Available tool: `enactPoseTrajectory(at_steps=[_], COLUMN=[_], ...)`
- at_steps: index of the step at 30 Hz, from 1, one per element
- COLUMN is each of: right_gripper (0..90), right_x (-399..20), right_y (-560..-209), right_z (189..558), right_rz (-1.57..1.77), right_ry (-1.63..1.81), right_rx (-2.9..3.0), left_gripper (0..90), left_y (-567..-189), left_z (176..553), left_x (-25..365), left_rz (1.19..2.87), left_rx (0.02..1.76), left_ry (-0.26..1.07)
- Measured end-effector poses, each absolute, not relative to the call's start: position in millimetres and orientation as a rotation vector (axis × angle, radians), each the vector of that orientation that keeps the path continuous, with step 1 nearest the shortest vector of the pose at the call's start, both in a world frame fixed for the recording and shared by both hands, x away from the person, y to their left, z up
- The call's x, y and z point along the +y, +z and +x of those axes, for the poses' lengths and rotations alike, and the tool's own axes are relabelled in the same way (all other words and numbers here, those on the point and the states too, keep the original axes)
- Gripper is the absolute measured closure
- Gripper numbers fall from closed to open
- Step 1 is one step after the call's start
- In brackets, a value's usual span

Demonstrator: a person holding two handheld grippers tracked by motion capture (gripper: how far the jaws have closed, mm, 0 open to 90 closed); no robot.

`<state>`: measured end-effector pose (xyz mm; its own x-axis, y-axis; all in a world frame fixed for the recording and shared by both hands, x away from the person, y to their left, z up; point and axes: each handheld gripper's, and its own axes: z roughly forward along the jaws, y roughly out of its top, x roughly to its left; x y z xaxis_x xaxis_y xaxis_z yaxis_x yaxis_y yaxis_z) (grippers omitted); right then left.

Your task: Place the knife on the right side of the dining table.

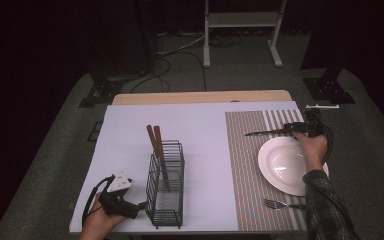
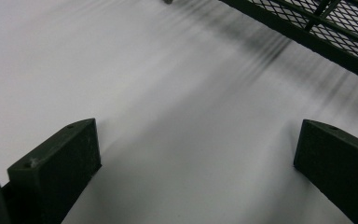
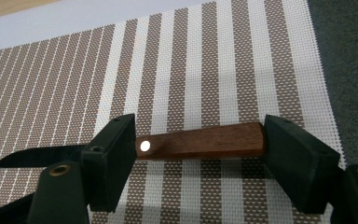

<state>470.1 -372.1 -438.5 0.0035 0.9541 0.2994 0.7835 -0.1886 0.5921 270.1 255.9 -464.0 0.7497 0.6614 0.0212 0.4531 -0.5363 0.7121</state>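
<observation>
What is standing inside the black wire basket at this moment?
In the wire basket two utensils with brown wooden handles stand tilted, rising above its rim. The mesh hides their lower ends, so I cannot tell what kind they are.

The dark room left only the pale lilac-white surface (image 1: 130, 145) brightly lit from above, while streaky motion blur smeared the black wire-mesh basket (image 2: 326, 28).

No text, label, brand, number or sign can be read anywhere — not in any view.
</observation>
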Motion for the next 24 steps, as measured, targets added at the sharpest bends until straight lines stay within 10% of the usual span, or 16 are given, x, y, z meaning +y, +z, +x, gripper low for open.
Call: enactPoseTrajectory(at_steps=[24], right_gripper=[1.5], right_x=[-337.8], right_y=[-401.6], right_z=[427.5], right_rz=[1.696], right_ry=[1.105], right_rx=[1.899], left_gripper=[0.0], left_y=[-464.0], left_z=[269.8], left_x=[255.9], left_rz=[2.229], left_rx=[0.831], left_ry=[0.379])
